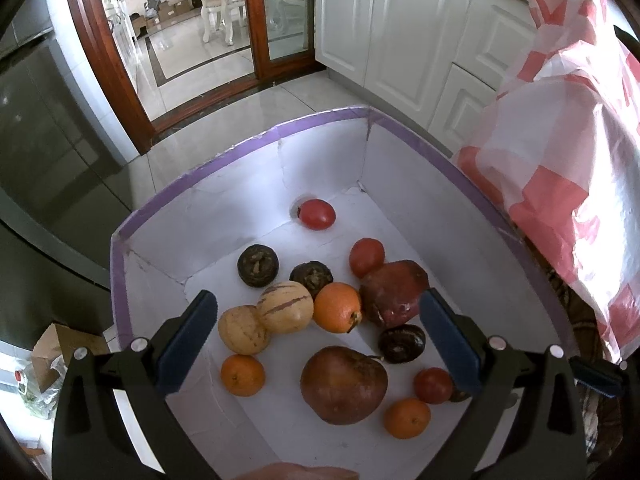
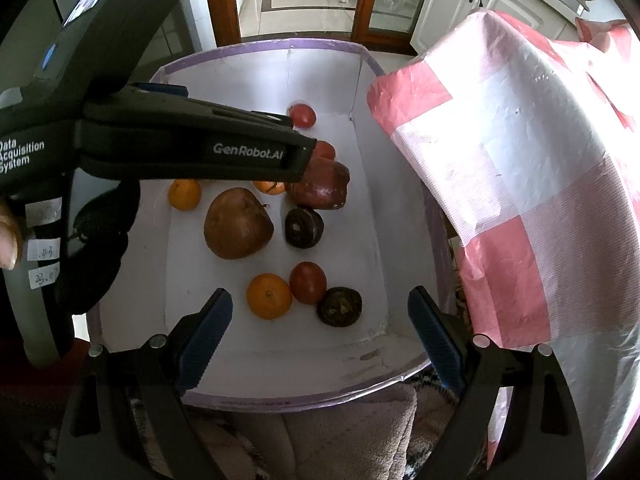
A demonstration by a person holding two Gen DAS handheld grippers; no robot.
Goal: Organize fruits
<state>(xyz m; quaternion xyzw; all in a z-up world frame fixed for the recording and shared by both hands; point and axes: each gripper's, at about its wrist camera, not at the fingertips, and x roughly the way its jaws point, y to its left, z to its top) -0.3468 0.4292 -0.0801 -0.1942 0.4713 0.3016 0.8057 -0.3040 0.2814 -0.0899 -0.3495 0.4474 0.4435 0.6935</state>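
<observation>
Fruits are lying loose in the white box; the orange is sitting dead ahead of the left hand-held gripper (both hand-held grippers are gaping open, empty), nearer than the right hand-held gripper.

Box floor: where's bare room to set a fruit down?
Inside the white box: the far strip around the lone tomato and the near-left floor beside the big apple are bare. The middle is crowded: striped melons, an orange, dark fruits.
</observation>
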